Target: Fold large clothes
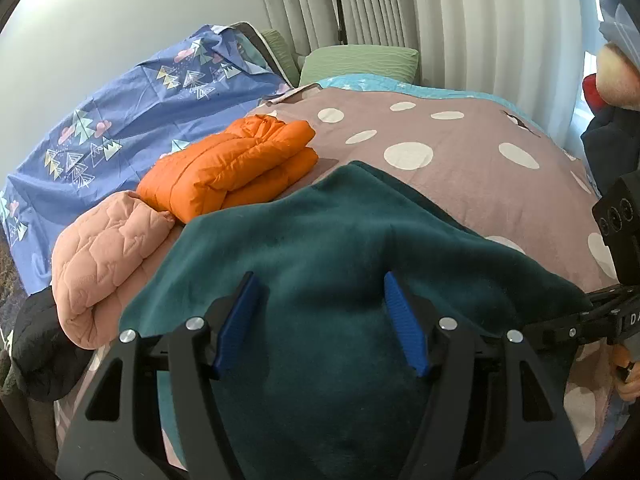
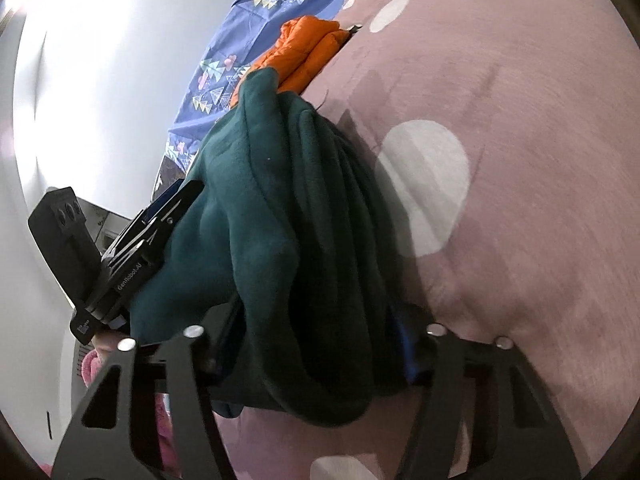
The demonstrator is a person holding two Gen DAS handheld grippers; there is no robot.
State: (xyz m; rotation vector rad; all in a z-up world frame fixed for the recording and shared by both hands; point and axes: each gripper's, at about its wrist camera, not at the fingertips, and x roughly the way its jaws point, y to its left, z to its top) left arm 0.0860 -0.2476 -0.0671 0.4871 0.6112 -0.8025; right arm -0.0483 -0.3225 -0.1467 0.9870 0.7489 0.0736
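A dark teal fleece garment (image 1: 320, 240) lies bunched on the bed in the left wrist view. A thick fold of it fills the gap between the blue pads of my left gripper (image 1: 320, 320), which is shut on it. In the right wrist view the same teal garment (image 2: 288, 220) runs as a thick folded bundle between both grippers. My right gripper (image 2: 316, 344) is shut on the near end, its pads mostly buried in fabric. The left gripper (image 2: 176, 200) holds the bundle's far left side. The right gripper's body (image 1: 580, 320) shows at the right edge of the left wrist view.
The bed cover (image 1: 460, 160) is mauve with white dots. A folded orange puffer jacket (image 1: 232, 168) and a folded pink quilted jacket (image 1: 104, 260) lie at the left, with a black garment (image 1: 44, 340) below them. A blue patterned sheet (image 1: 120, 112), a green pillow (image 1: 360, 64) and curtains (image 1: 440, 20) lie beyond.
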